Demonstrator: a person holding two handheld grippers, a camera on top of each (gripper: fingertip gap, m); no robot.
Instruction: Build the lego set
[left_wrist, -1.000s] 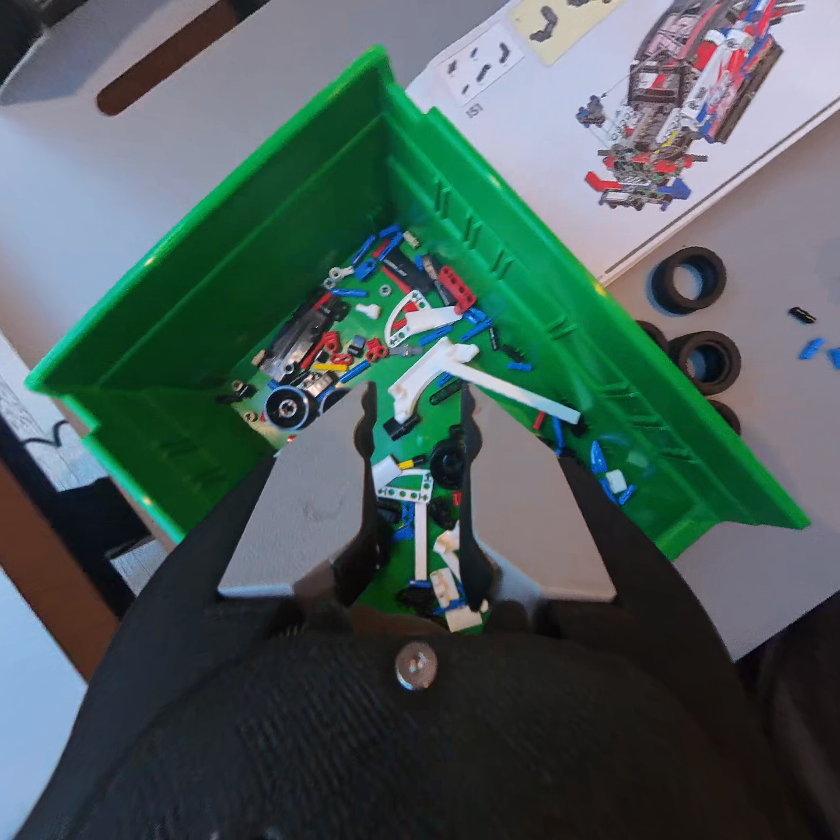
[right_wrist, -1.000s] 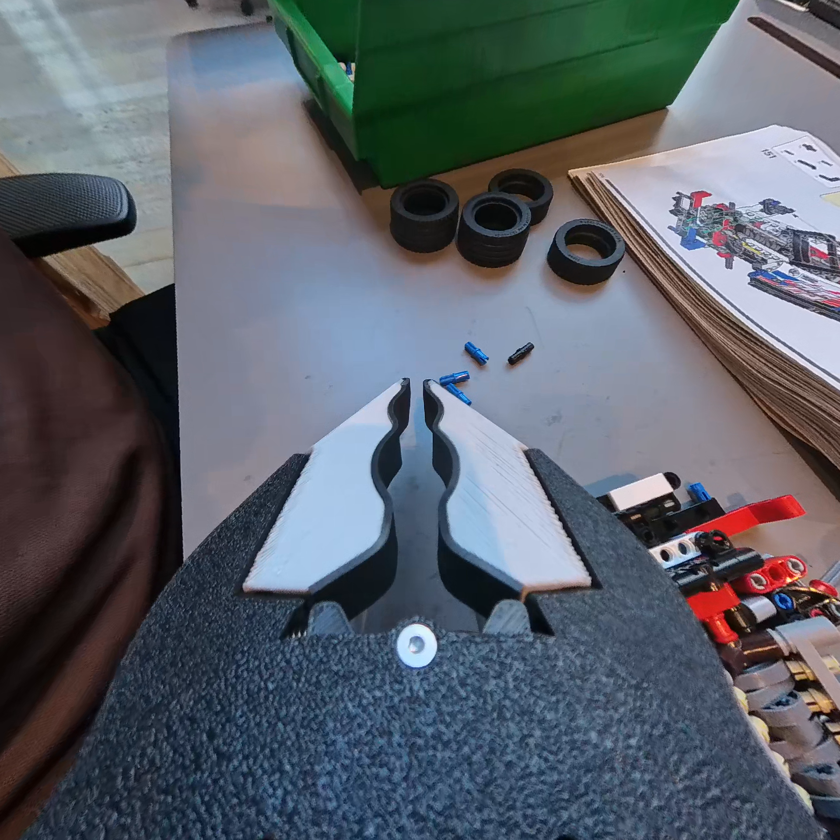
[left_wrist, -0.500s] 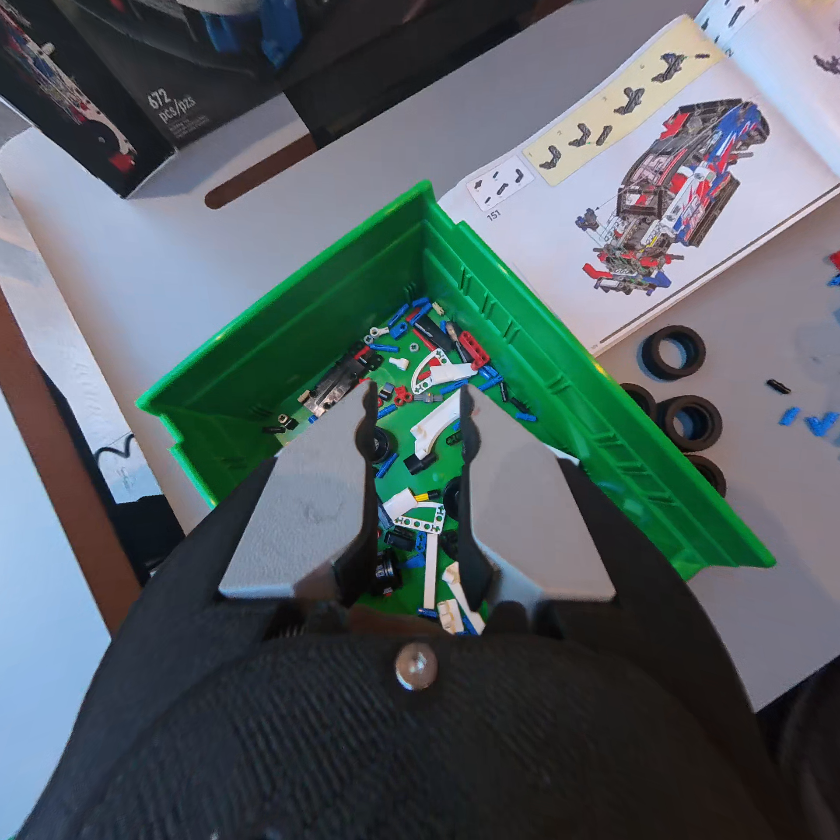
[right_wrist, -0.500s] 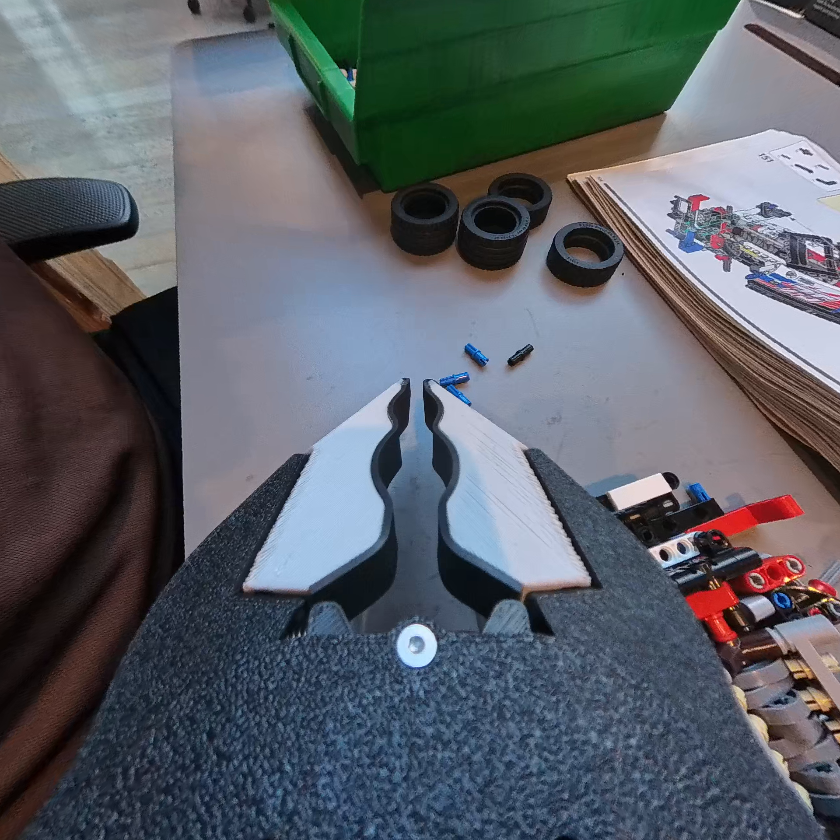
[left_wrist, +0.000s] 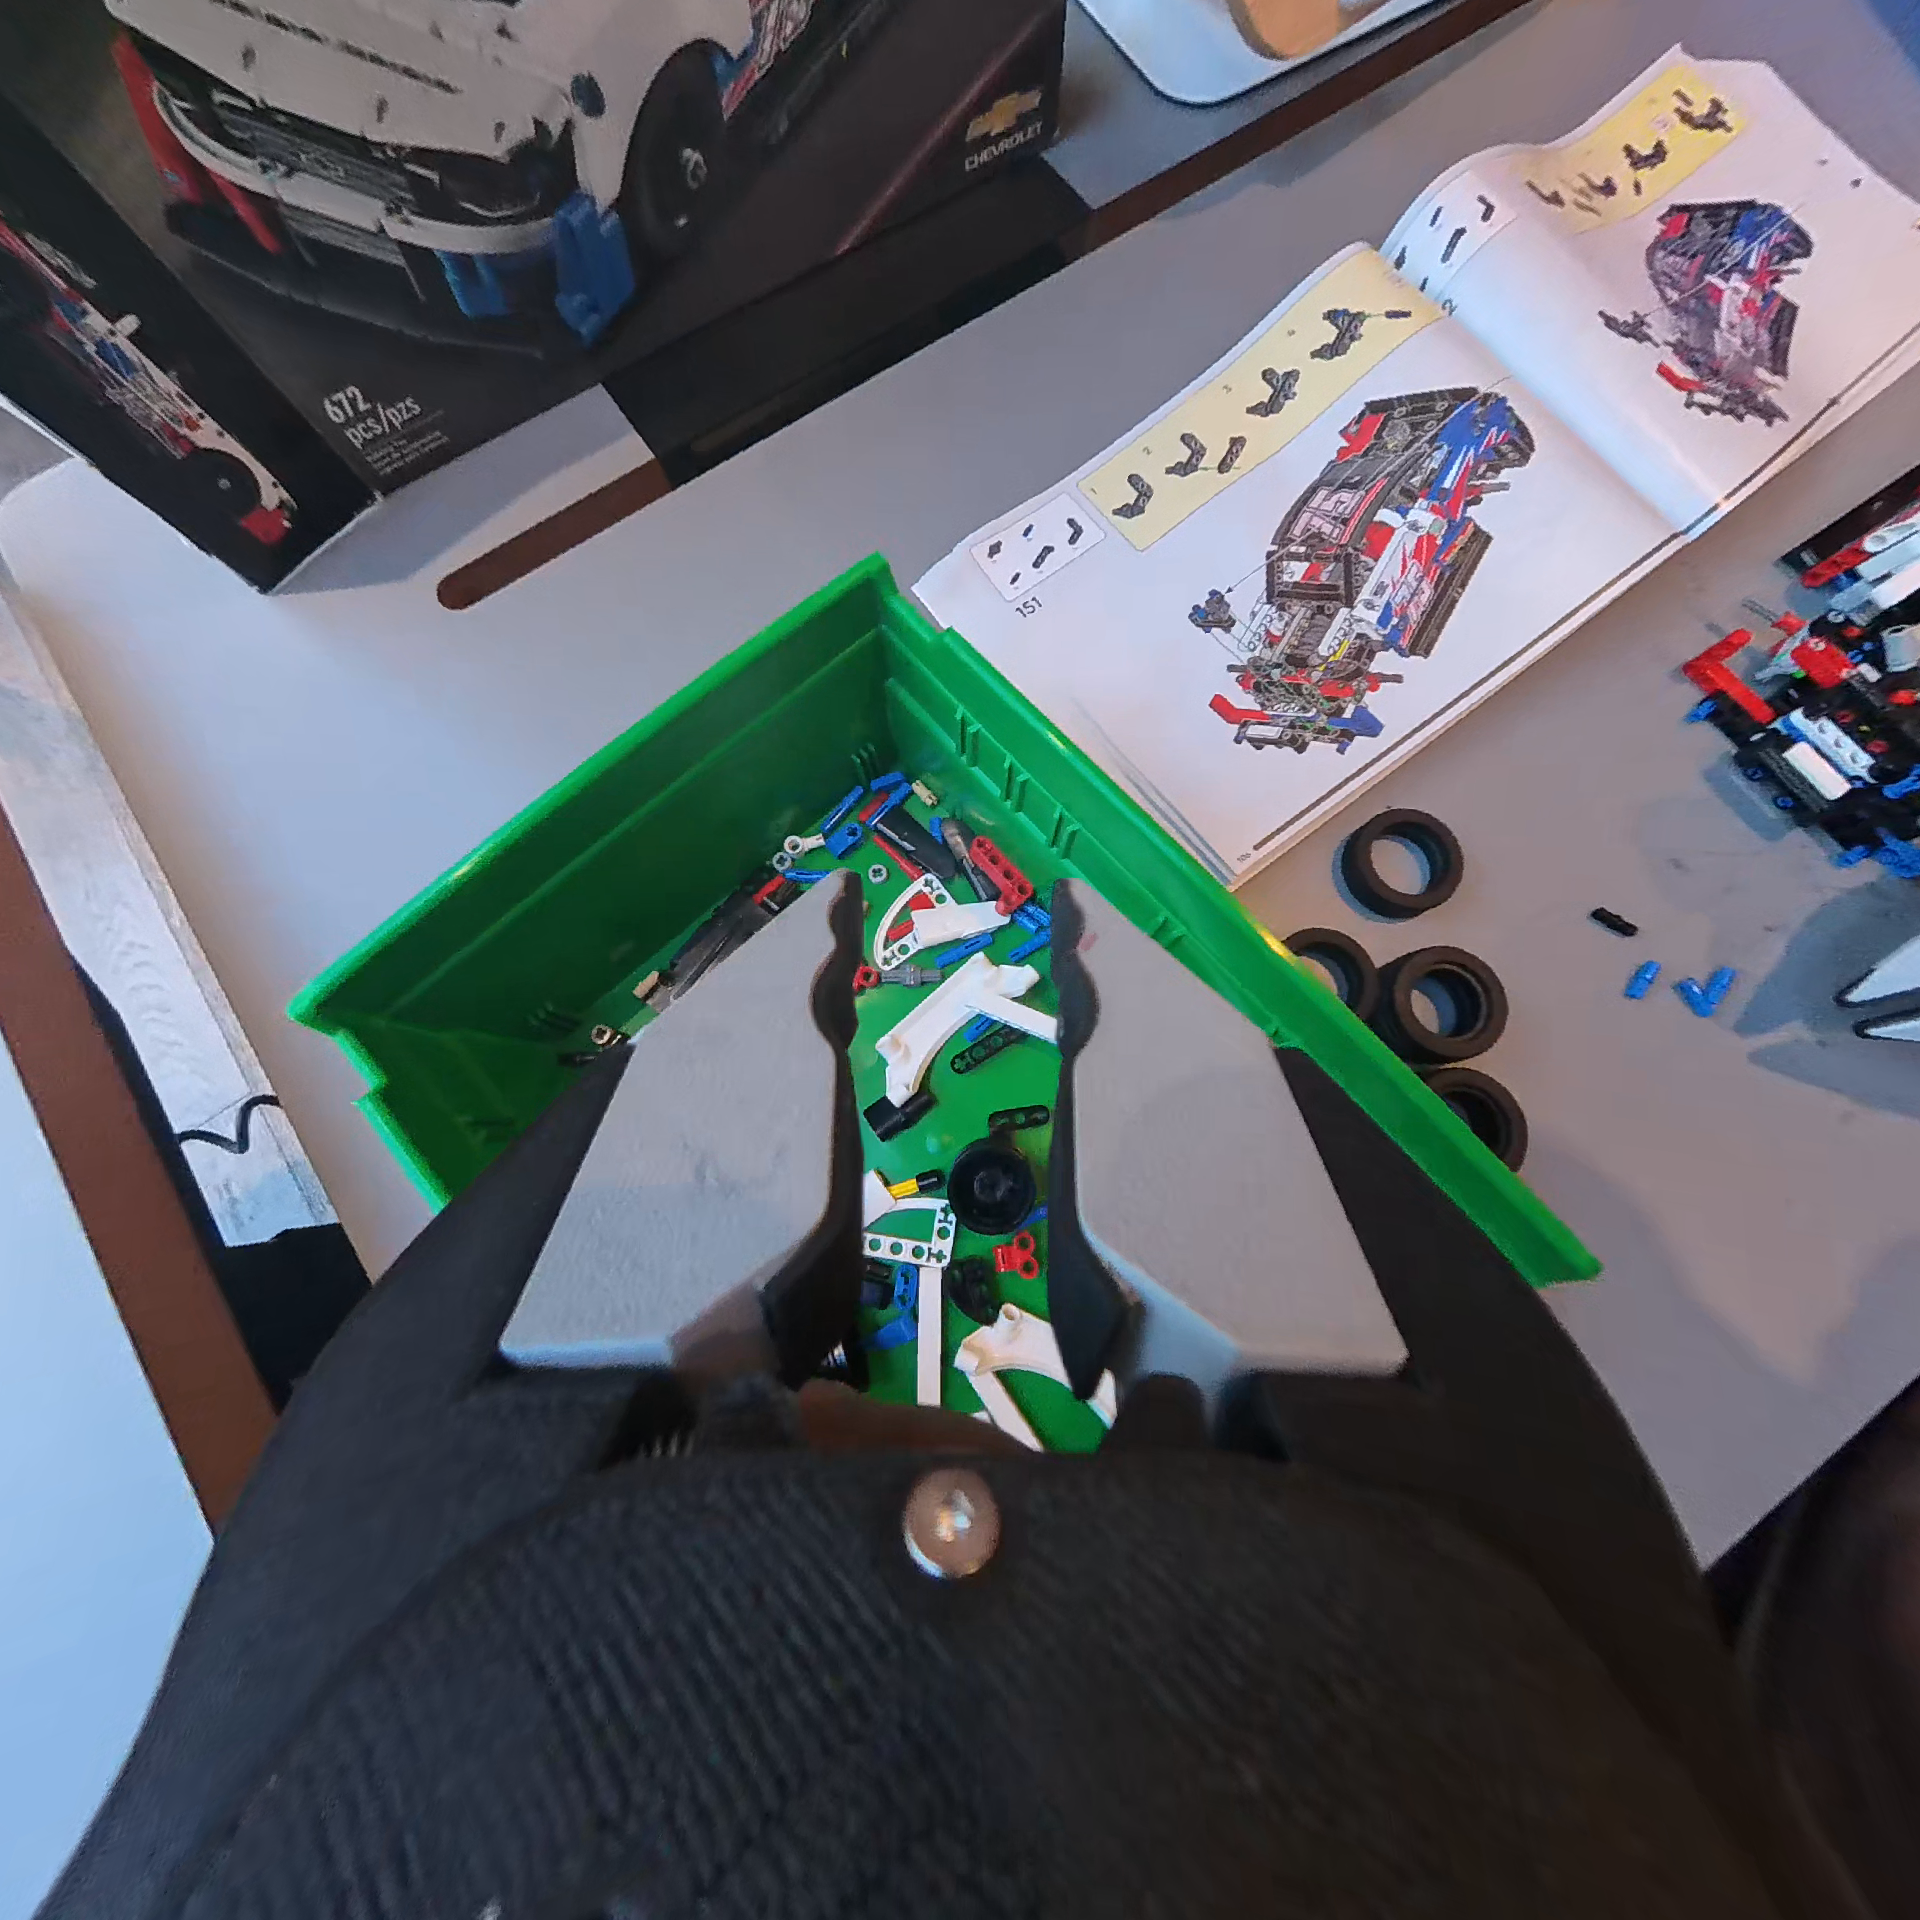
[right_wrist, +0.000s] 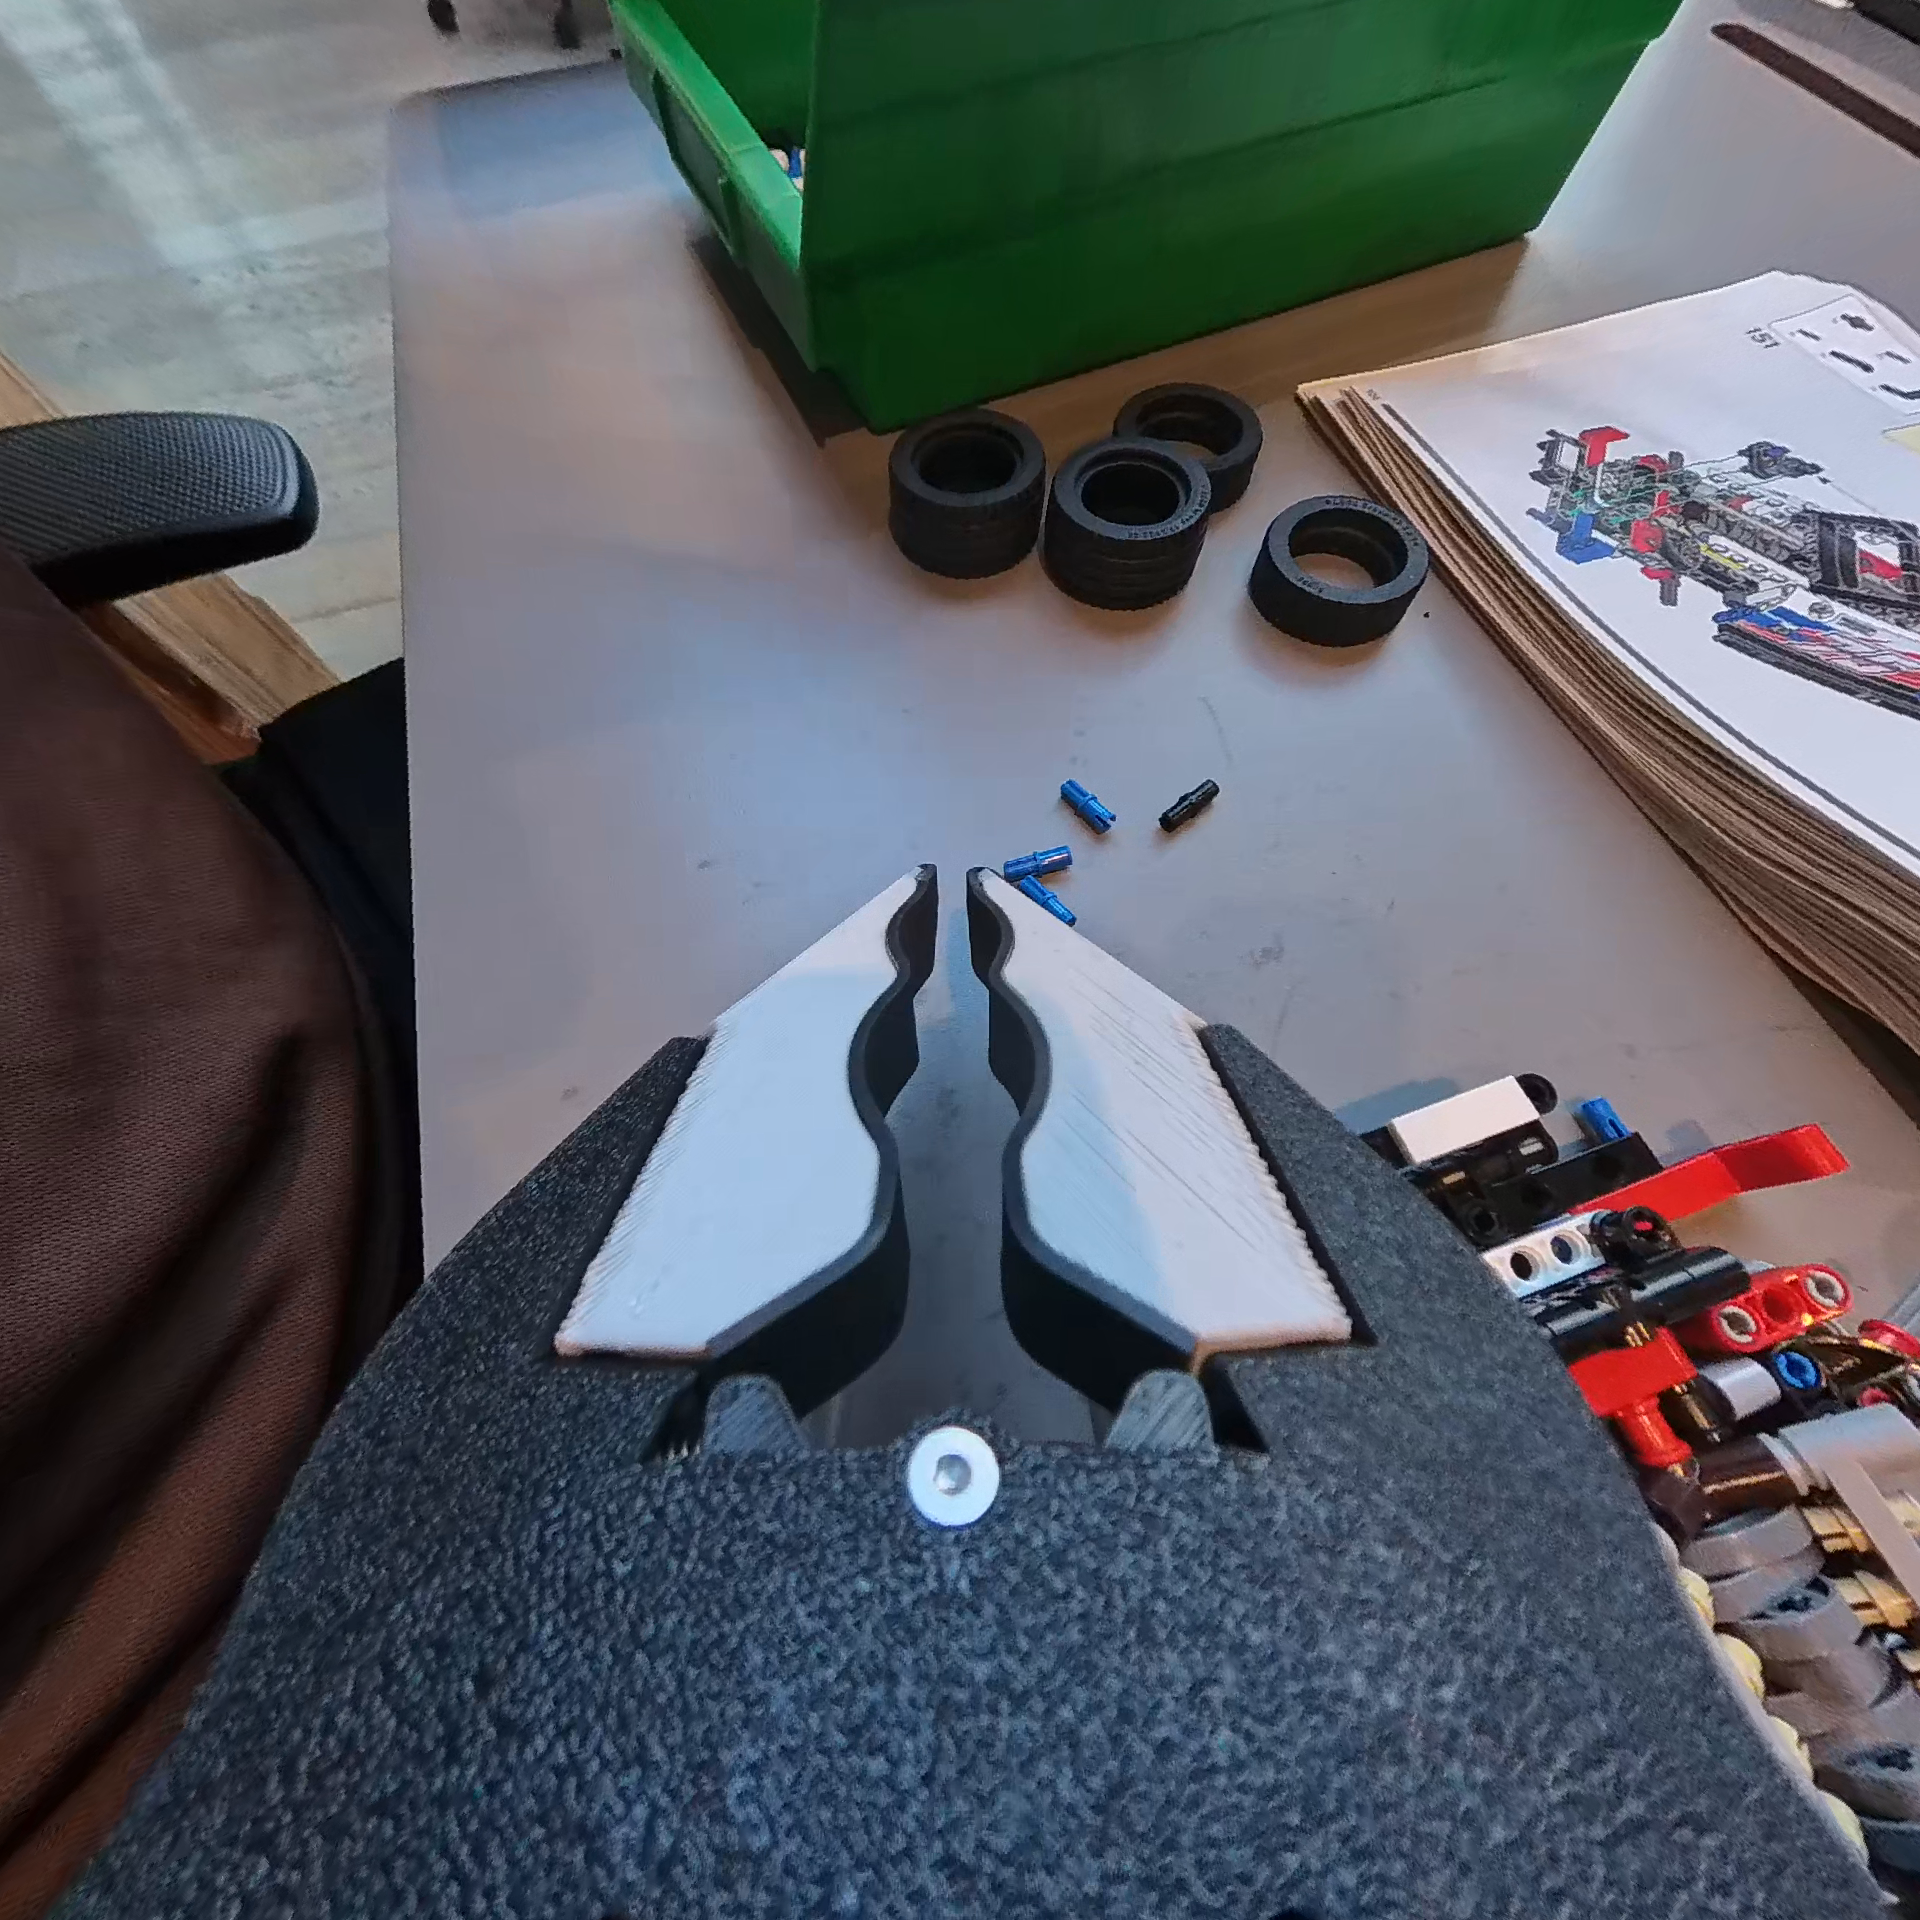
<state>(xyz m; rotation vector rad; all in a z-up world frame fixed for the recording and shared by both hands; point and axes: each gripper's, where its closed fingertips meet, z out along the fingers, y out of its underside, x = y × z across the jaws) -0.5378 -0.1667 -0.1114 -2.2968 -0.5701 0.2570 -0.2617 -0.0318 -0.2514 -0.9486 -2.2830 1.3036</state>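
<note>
Two grippers idle: left gripper (left_wrist: 951, 914), jaws spread and empty, hangs above green bin (left_wrist: 582, 894); loose Technic parts (left_wrist: 956, 1023) lie directly below. Right gripper (right_wrist: 951, 878), jaws nearly pressed together, sits just short of blue pins (right_wrist: 1039, 860) on desk (right_wrist: 623, 727).

The right gripper (right_wrist: 951, 883), its jaws nearly closed on nothing, hovers over a grey table (right_wrist: 644, 644) beside blue pins (right_wrist: 1039, 860), four black tyres (right_wrist: 1127, 520), a green bin (right_wrist: 1143, 208) and an open instruction booklet (right_wrist: 1662, 540).
</note>
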